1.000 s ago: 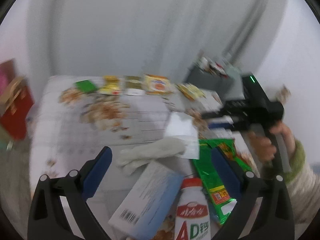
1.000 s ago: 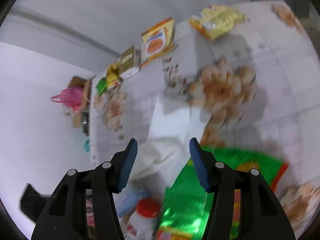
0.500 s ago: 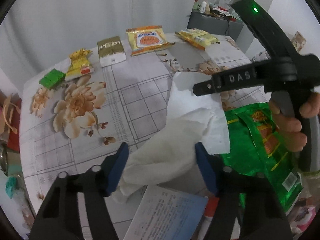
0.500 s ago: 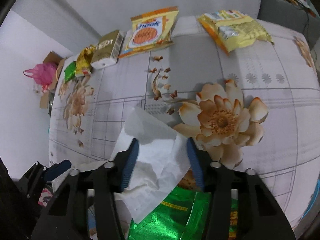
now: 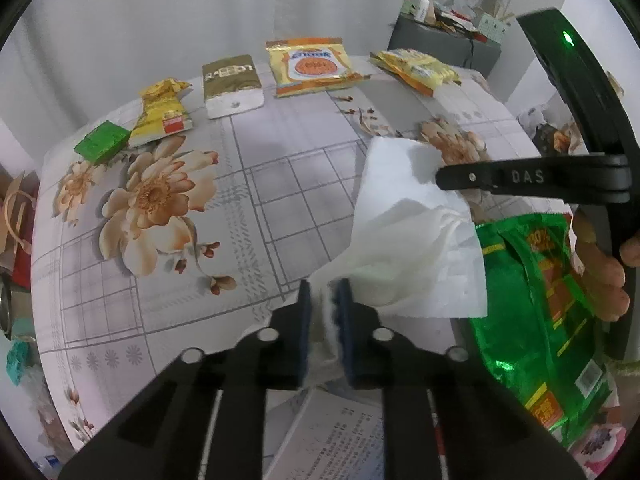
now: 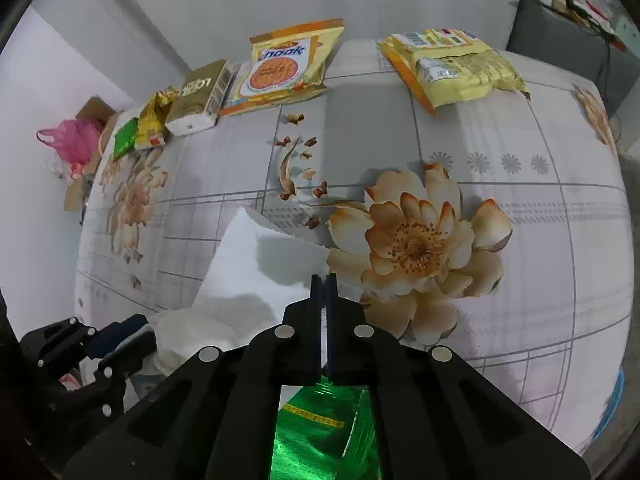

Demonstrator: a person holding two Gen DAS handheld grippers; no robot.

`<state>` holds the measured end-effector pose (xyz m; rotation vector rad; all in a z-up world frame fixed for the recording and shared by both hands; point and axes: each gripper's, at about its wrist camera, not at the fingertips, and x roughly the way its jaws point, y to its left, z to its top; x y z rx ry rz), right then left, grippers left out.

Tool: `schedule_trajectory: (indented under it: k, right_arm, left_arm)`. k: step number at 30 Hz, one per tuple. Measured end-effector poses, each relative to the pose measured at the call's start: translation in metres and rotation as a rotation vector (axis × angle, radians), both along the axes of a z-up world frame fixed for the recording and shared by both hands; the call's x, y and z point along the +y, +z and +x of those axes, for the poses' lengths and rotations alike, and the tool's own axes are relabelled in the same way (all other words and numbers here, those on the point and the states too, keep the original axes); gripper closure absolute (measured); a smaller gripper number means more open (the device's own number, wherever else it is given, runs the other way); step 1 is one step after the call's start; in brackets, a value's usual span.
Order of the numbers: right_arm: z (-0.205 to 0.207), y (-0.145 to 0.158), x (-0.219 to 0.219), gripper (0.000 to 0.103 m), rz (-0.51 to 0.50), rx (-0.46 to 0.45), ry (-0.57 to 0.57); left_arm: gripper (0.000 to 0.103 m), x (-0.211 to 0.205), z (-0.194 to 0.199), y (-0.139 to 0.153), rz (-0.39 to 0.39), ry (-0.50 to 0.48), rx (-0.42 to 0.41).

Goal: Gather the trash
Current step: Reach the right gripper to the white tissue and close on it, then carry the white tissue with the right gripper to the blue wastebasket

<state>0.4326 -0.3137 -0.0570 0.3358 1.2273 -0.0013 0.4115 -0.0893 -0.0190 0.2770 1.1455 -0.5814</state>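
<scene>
A crumpled white tissue (image 5: pixel 404 236) lies on the flowered tablecloth (image 5: pixel 256 184), partly over a shiny green wrapper (image 5: pixel 532 304). My left gripper (image 5: pixel 324 300) is closing, and its blue pads press the bunched near end of the tissue. In the left wrist view my right gripper (image 5: pixel 442 178) reaches in from the right, held by a hand (image 5: pixel 600 272), with its tip on the tissue's far corner. In the right wrist view its fingers (image 6: pixel 324 280) are pressed together over the tissue's (image 6: pixel 256 276) right edge. The green wrapper (image 6: pixel 320 432) shows beneath them, and the left gripper (image 6: pixel 128 332) is at lower left.
Snack packets line the table's far edge: a small green one (image 5: pixel 102 140), a yellow wrapper (image 5: pixel 162 114), a gold pack (image 5: pixel 232 84), an orange biscuit bag (image 5: pixel 310 66) and a yellow bag (image 5: pixel 416 70). A printed box (image 5: pixel 340 432) lies near me. A cluttered dark cabinet (image 5: pixel 448 40) stands behind.
Both grippers went from open to shut. The left one came down and forward over the tissue's near end. The right one closed at the tissue's far edge.
</scene>
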Motion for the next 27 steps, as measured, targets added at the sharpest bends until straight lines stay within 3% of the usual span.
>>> schedule_trajectory:
  k: [16,27]
  right_arm:
    - [-0.035,0.08,-0.02,0.103,0.075,-0.202,-0.027]
    - [-0.09,0.138,-0.054,0.103,0.17,-0.369,-0.077]
  left_arm:
    - [0.098,0.043,-0.011,0.077,-0.196,0.147,-0.131]
    - [0.098,0.032,-0.045,0.136,-0.305,0.114,-0.192]
